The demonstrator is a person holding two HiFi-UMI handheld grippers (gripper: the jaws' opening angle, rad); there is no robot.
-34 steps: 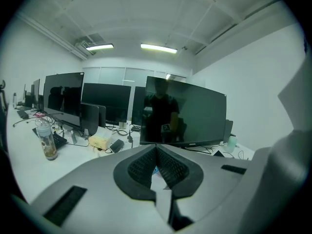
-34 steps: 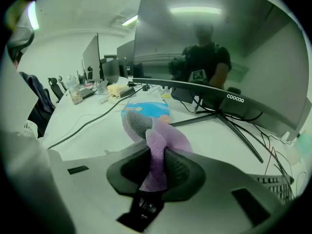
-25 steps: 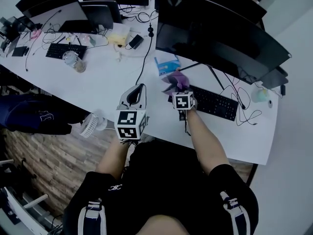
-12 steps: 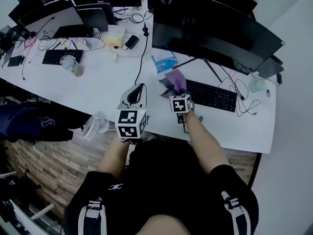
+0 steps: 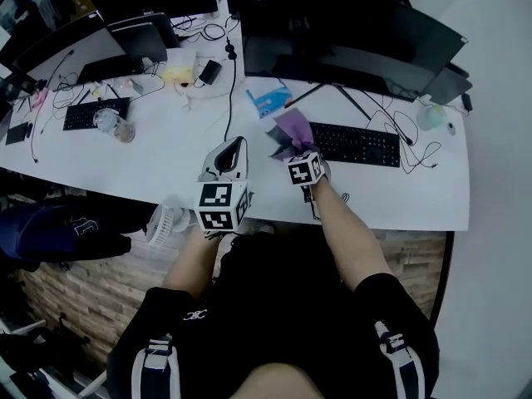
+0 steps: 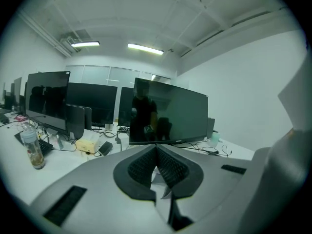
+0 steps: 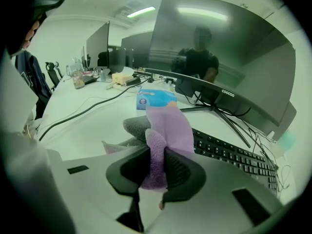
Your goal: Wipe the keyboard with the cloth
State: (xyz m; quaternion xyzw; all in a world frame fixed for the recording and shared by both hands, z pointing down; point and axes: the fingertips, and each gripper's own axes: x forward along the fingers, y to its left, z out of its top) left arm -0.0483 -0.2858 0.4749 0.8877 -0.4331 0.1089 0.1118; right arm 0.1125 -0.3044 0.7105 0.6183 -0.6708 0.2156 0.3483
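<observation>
Purple cloth [image 5: 293, 130] is up front, pinched in the right gripper [image 5: 297, 150]. In the right gripper view both dark ribbed pads are clamped on a fold of it [image 7: 163, 133], and the loose part stands up above the jaws. A grey fuzzy corner flops out toward 10 o'clock. In the head view the cloth sits at about 12 o'clock from the marker cube, right at the left end of the black keyboard [image 5: 356, 145]. Whether the fabric touches the keys, I cannot tell. The keyboard runs off to 3 o'clock from the cloth, lying flat on the white desk [image 5: 166, 160]. The big dark curved monitor [image 5: 349, 33] looms at its 12 o'clock.

Over to the left gripper [image 5: 238, 145]: it is held above the desk, well apart from the keyboard, at roughly 9 o'clock of the right gripper. Its own view shows the jaws [image 6: 157, 154] pressed together with nothing between them. They point at the monitor [image 6: 168, 112].

A blue packet [image 5: 268, 100] lies at 11 o'clock of the cloth, and it shows just past the purple fold in the right gripper view [image 7: 155, 98]. A black cable [image 5: 229, 96] snakes across the desk toward 12 o'clock from the left gripper. Far out at 10 o'clock sit a second keyboard [image 5: 95, 113] and a clear bottle [image 5: 111, 125].
</observation>
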